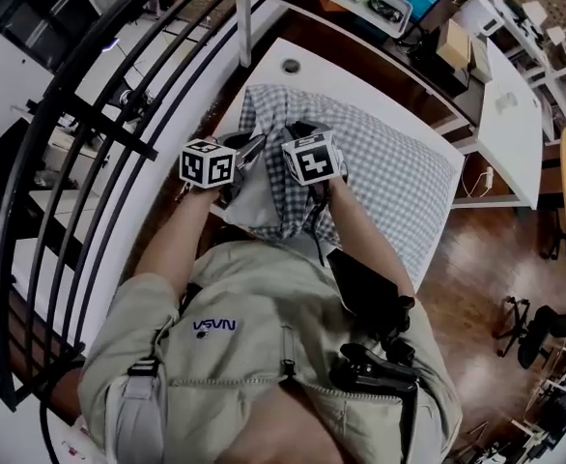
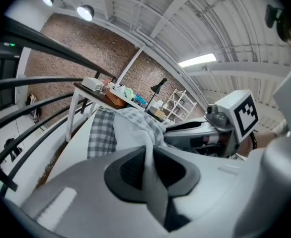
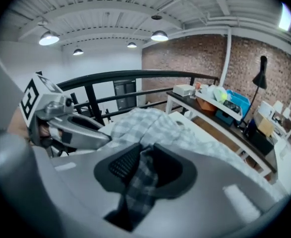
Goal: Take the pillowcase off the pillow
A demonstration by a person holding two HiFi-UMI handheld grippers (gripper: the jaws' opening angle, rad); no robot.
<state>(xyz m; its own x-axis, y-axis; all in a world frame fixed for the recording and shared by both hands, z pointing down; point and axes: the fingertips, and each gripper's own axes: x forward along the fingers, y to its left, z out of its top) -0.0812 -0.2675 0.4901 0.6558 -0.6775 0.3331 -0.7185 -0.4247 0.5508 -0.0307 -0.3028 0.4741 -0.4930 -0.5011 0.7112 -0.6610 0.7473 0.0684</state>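
Nearest in the head view is the person's beige shirt [image 1: 264,346], with both forearms reaching forward over the white desk [image 1: 297,51]. From up there the two marker cubes [image 1: 209,162] cover most of each tool, so the grip itself is hard to read.

The gripper views settle it. The left gripper [image 2: 148,170] has its fingers [image 2: 128,170] drawn narrow on a fold of plain white cloth, which rises into the bare white end of the pillow [image 1: 254,206]. The right gripper [image 3: 144,170] has its fingers [image 3: 120,165] pinched on a strip of checked cloth, the edge of the pillowcase [image 1: 389,177]. Each gripper view also shows the other tool just beside it, level with it.

The pillow lies flat on the desk, its near end uncovered and white. The checked pillowcase is bunched at that end and covers the rest, which stretches away toward the far right corner.

Left of the desk a black railing [image 1: 99,124] curves past. Beyond the desk's far edge stands a second desk [image 3: 220,125] that carries a blue bin [image 3: 235,103] and other small things. Only the gripper views show the black lamp [image 3: 261,78] and the brick wall [image 3: 195,58] behind it. Only the head view shows the wooden floor [image 1: 476,278] at the right.
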